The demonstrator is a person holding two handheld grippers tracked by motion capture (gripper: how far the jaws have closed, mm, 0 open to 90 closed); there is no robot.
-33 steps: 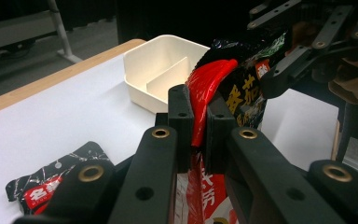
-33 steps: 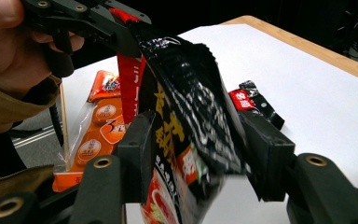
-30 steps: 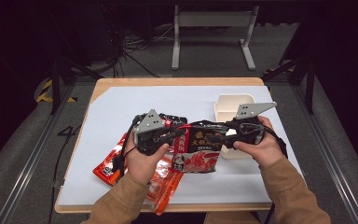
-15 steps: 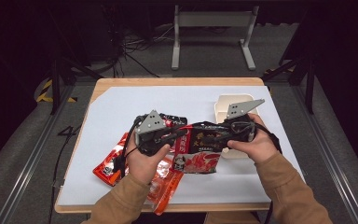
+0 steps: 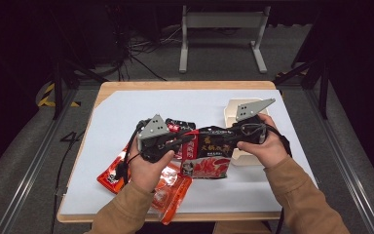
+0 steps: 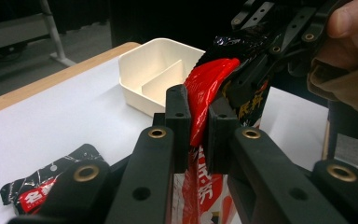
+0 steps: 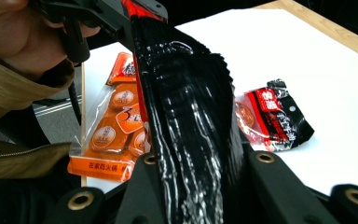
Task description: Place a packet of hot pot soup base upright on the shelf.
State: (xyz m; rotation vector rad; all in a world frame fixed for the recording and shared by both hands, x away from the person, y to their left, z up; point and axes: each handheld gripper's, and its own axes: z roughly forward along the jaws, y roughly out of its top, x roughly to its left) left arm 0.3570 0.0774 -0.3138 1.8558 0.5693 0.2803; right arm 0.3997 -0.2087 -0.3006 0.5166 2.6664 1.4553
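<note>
1. High view: orange snack pack (image 5: 168,192) lies at the near table edge, under the left forearm.
2. Left gripper (image 5: 187,140) and right gripper (image 5: 233,139) each clamp a top corner of the black-red snack bag (image 5: 209,158), which hangs off the table (image 5: 126,112) between them.
3. Small black-red packet (image 5: 180,125) lies flat behind the left gripper.
4. White divided box (image 5: 231,111) sits far right.

Black snack bag (image 7: 191,116) between claw jaws
</note>
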